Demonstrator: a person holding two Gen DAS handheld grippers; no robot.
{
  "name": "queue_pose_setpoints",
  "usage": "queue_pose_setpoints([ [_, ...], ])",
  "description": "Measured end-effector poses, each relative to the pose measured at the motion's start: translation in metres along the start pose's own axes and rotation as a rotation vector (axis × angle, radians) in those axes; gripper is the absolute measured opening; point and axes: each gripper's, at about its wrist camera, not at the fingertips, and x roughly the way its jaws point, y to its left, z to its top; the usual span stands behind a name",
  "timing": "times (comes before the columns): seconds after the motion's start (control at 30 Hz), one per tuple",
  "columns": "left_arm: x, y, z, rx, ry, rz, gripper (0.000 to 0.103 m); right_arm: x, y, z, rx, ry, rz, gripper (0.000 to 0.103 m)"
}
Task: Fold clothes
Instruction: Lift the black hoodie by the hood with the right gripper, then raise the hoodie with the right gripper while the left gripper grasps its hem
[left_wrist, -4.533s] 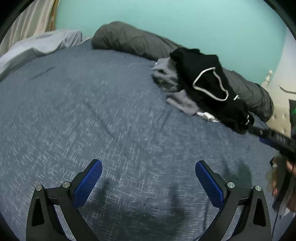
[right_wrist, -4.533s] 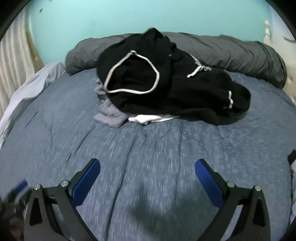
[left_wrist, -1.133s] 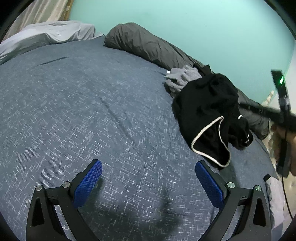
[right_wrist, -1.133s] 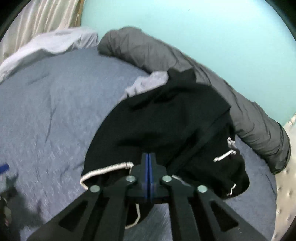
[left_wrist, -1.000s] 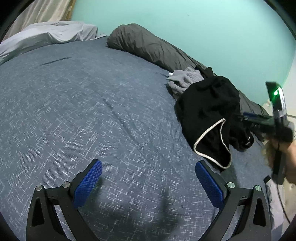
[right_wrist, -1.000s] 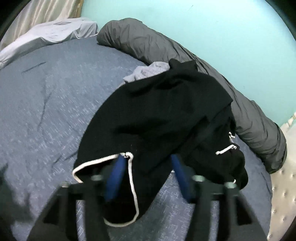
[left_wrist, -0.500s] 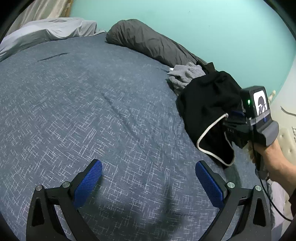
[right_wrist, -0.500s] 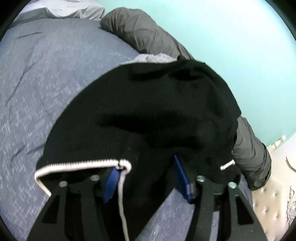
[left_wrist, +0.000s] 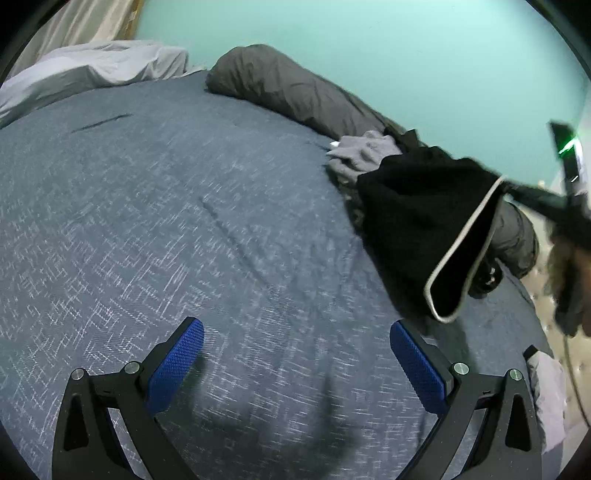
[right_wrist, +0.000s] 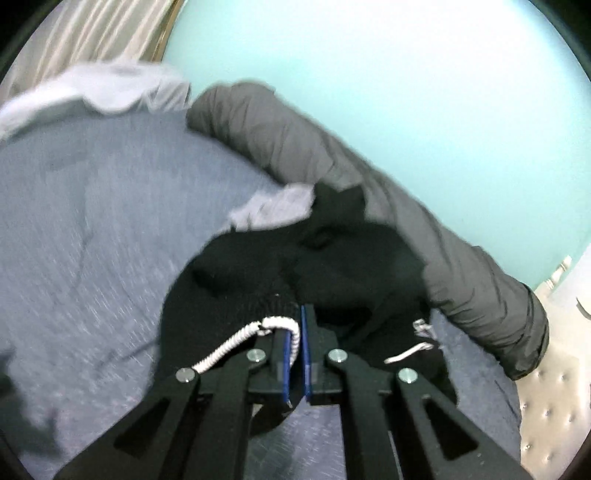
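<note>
A black garment with white trim (left_wrist: 421, 218) hangs from my right gripper (right_wrist: 294, 325), which is shut on its white-edged hem and lifts it off the bed. In the right wrist view the black garment (right_wrist: 295, 266) stretches back to the pile. A grey garment (left_wrist: 364, 151) lies behind it, also in the right wrist view (right_wrist: 273, 210). My left gripper (left_wrist: 295, 354) is open and empty, low over the blue bedspread (left_wrist: 166, 206), left of the lifted garment.
A dark grey rolled duvet (left_wrist: 295, 92) runs along the teal wall at the back. A pale grey sheet (left_wrist: 92, 70) lies at the far left. A tufted headboard (right_wrist: 550, 406) stands at the right, with pale cloth (left_wrist: 546, 387) near the bed edge.
My right gripper closed on the white-trimmed hem and lifted the black garment up and away from the pile. My left gripper stayed open over the bedspread.
</note>
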Motion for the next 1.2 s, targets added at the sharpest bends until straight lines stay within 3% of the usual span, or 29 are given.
queue_pose_setpoints([
  [0.43,-0.091,-0.072,0.015,0.049,0.050,-0.111,0.103,-0.173,-0.072,0.035,0.153,-0.139,-0.009,0.004],
  [0.77,-0.179,-0.124,0.044,0.157,0.018,-0.215,0.103,-0.286,-0.088,0.070,0.207,-0.189,0.080,0.004],
  [1.03,-0.242,-0.134,0.064,0.195,-0.039,-0.246,0.103,-0.349,-0.095,0.096,0.258,-0.197,0.153,0.004],
  [1.2,-0.260,-0.145,0.056,0.240,-0.042,-0.273,0.103,-0.343,-0.088,0.085,0.226,-0.107,0.182,0.004],
])
